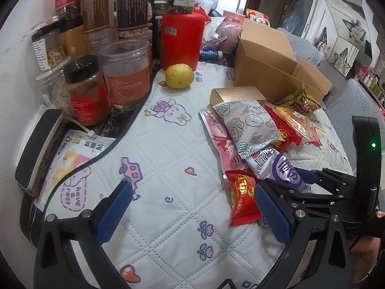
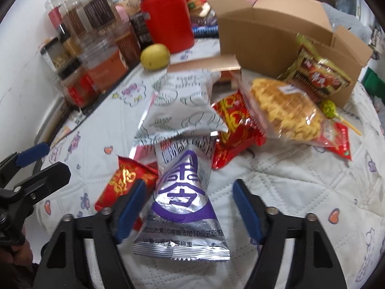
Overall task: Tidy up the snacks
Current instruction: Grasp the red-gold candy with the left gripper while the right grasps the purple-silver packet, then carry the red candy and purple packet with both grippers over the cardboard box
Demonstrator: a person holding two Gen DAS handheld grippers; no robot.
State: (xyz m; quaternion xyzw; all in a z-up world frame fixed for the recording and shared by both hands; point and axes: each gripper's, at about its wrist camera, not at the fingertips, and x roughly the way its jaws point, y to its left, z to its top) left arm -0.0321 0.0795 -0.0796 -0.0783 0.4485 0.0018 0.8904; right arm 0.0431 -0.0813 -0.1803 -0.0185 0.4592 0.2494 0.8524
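A pile of snack packets lies on the quilted cloth (image 1: 163, 159). A silver and purple packet (image 2: 182, 200) lies between the open fingers of my right gripper (image 2: 189, 190), apart from both pads. It also shows in the left wrist view (image 1: 279, 168). Beside it lie a small red packet (image 2: 125, 180), a white patterned packet (image 2: 182, 110), a waffle packet (image 2: 284, 110) and a brown packet (image 2: 317, 77). My left gripper (image 1: 192, 200) is open and empty over the cloth, left of the pile; its right pad (image 1: 269, 209) is next to the small red packet (image 1: 243, 197).
An open cardboard box (image 1: 269, 62) stands behind the pile, with a small gold box (image 1: 235, 95) in front. A lemon (image 1: 179, 75), a red container (image 1: 181, 39) and several jars (image 1: 127, 72) stand at the back left. A green lollipop (image 2: 328, 107) lies by the box.
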